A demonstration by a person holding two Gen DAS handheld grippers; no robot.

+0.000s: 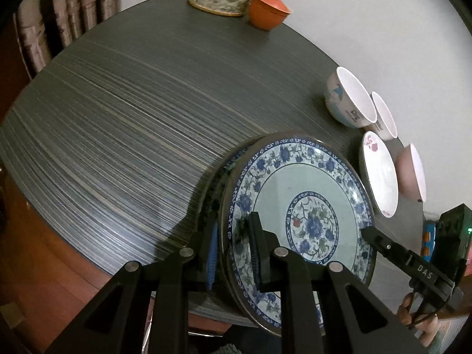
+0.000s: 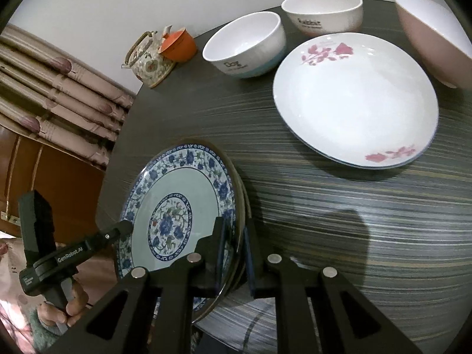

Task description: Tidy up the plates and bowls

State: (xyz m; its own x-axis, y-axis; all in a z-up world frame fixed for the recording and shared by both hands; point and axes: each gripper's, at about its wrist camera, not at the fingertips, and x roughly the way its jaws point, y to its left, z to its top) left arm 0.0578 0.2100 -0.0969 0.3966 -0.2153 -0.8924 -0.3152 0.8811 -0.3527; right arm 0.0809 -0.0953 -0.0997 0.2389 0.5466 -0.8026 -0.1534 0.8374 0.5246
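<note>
Left wrist view shows my left gripper (image 1: 233, 247) pinching one edge of the blue floral plate (image 1: 298, 212), and the right gripper (image 2: 234, 250) pinches the opposite edge, so both pairs of jaws are pressed onto its rim. The plate hangs over the near part of the dark striped table (image 1: 118, 132), and I cannot tell whether its underside touches. Farther right lies the white plate with pink flowers (image 2: 354, 100), with the three bowls beyond it: one with a blue base (image 2: 244, 44), a white one (image 2: 321, 8) and a pink one (image 2: 427, 35). I judge the step is carrying the floral plate toward that white plate for stacking. To do it well, I would keep both grips level with each other, clear the rim, then lower squarely.
</note>
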